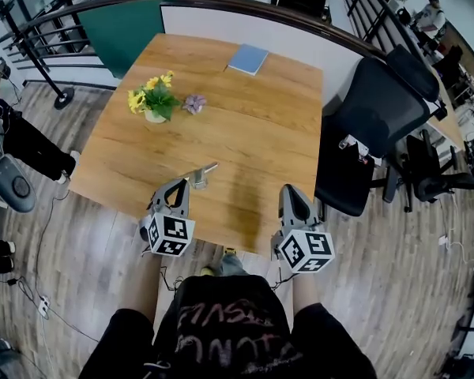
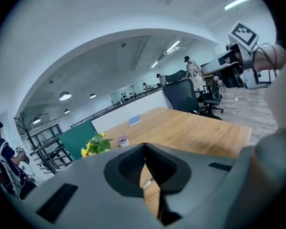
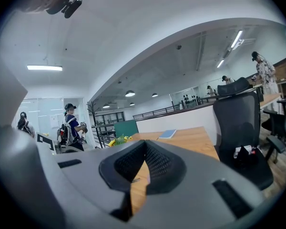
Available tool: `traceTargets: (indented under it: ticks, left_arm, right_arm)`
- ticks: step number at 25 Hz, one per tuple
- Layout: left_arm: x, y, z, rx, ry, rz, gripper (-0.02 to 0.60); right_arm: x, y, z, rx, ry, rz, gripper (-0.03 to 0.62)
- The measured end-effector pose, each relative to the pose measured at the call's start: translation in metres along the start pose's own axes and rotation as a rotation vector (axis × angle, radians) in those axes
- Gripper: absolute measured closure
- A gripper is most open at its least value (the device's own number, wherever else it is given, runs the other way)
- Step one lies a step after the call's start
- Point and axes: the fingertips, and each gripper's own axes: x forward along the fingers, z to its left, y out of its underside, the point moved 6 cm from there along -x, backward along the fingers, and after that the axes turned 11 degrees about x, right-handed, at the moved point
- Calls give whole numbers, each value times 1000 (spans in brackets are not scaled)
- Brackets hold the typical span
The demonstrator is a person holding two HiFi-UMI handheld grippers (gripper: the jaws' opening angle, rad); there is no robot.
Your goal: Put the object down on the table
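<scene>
A small silvery metal object (image 1: 201, 175) lies on the wooden table (image 1: 261, 140) near its front edge. My left gripper (image 1: 183, 184) sits just left of it with its jaws closed together and nothing between them. In the left gripper view the jaws (image 2: 144, 146) meet at the tips, and a sliver of the silvery object (image 2: 148, 182) shows on the table through the gap below them. My right gripper (image 1: 291, 190) hovers over the table's front right edge. Its jaws (image 3: 145, 143) also meet, with nothing held.
A pot of yellow flowers (image 1: 152, 99) and a small purple flower (image 1: 194, 103) stand at the table's left. A blue book (image 1: 248, 58) lies at the far edge. A black office chair (image 1: 379, 125) is close on the right. A person (image 1: 16, 144) stands at the left.
</scene>
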Motion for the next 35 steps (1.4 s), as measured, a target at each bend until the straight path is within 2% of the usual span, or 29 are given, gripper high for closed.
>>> traceTargets:
  ticks: [12,25,31,35]
  left_arm:
    - [-52,-28,25,-158,-67,-146,569]
    - [-105,-36,33,-164,-113,-237,569]
    - [-128,-22,40,-212,-172,-263,569]
    - [-136,-20,43,-242,-164,-287,569]
  right_arm:
    - [-23,-2,3,-15,0,-24,589]
    - [-48,4,14,-82,-13,-29,589]
    - [-54,6,24,-112,-25,-38,589]
    - [-56,8,30,-124,-26,-37,589]
